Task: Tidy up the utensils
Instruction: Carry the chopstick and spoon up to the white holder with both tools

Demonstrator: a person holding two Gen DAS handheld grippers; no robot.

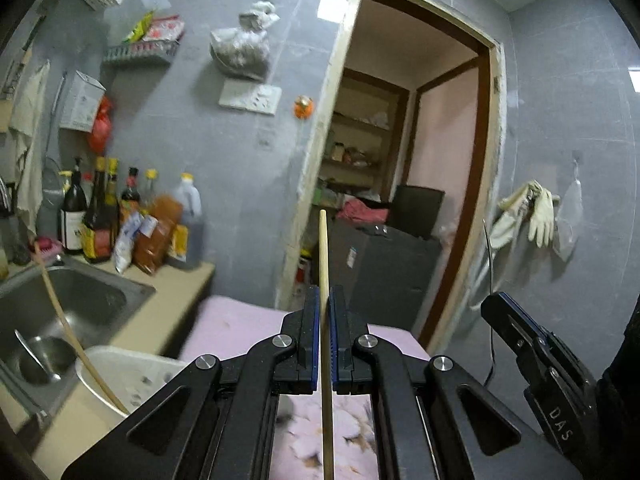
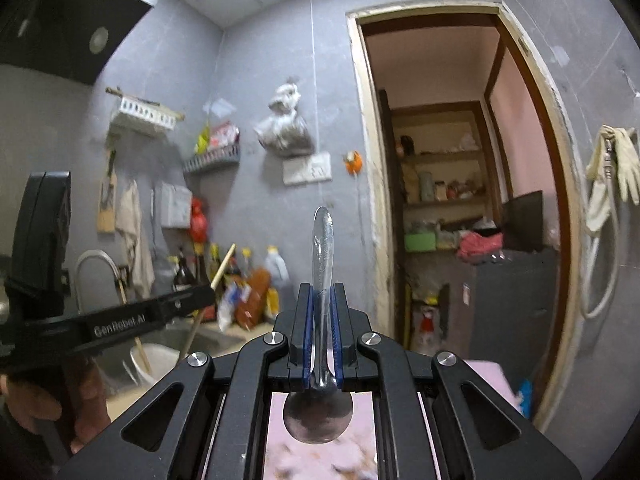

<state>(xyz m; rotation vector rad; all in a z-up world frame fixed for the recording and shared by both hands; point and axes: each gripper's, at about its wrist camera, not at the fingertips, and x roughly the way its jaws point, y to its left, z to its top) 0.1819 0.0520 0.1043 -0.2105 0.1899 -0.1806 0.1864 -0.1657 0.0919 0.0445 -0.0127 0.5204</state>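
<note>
My left gripper (image 1: 324,300) is shut on a pale wooden chopstick (image 1: 324,256) that pokes up past the fingertips and runs back under the jaws. My right gripper (image 2: 322,292) is shut on a metal spoon (image 2: 323,248); its handle points up and forward, and its bowl lies below the jaws near the camera. Both are held up, pointing toward the grey wall and doorway. In the left wrist view the right gripper (image 1: 490,306) shows at the lower right. In the right wrist view the left gripper (image 2: 210,290) reaches in from the left with the chopstick, held by a hand (image 2: 48,408).
A steel sink (image 1: 68,300) with a bowl lies at the lower left, bottles (image 1: 100,216) on the counter behind it. A white container (image 1: 132,376) holds a long wooden stick. A pink cloth-covered surface (image 1: 240,328) is below. An open doorway (image 1: 400,200) is ahead, gloves (image 1: 532,212) hang at the right.
</note>
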